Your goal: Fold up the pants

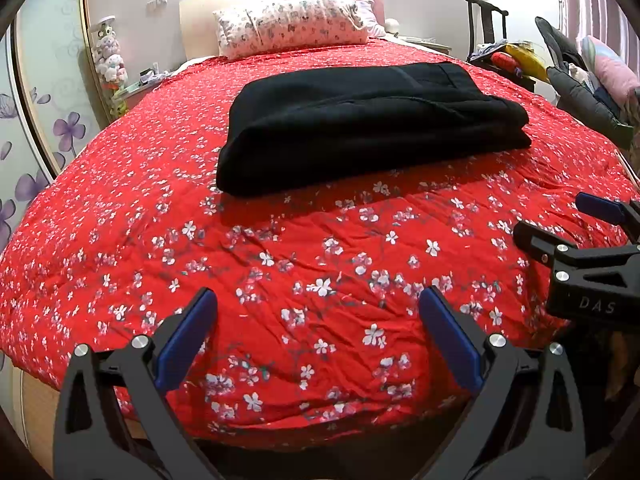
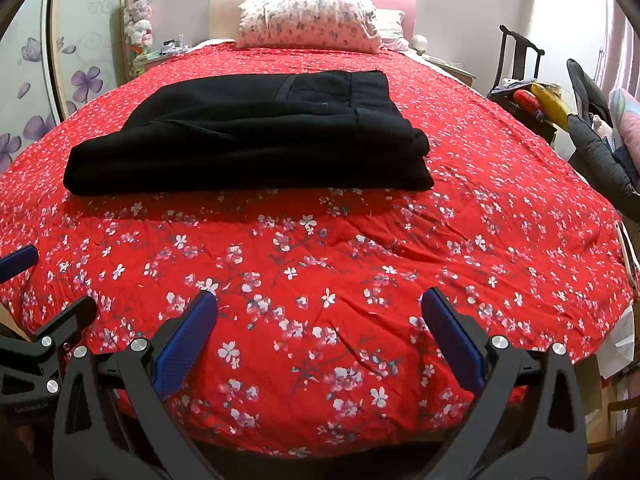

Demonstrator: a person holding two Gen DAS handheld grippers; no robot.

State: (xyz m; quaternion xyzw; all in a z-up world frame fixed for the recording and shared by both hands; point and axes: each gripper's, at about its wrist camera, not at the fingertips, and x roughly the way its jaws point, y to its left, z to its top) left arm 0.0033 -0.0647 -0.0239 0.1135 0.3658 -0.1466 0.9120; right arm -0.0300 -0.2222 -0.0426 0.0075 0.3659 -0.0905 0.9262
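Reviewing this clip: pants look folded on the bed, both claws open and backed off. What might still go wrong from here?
1. The black pants lie as a loose stack whose layers are not flush at the right end; a nudge could slide them apart.
2. The red quilt beneath is wrinkled and soft, so pressing nearby may tilt the stack.
3. The left claw and right claw sit close together, so they may bump.

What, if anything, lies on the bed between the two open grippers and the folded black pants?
Nothing visible does. Only bare red floral bedspread separates the left gripper and right gripper from the black pants. The pillow lies beyond them.
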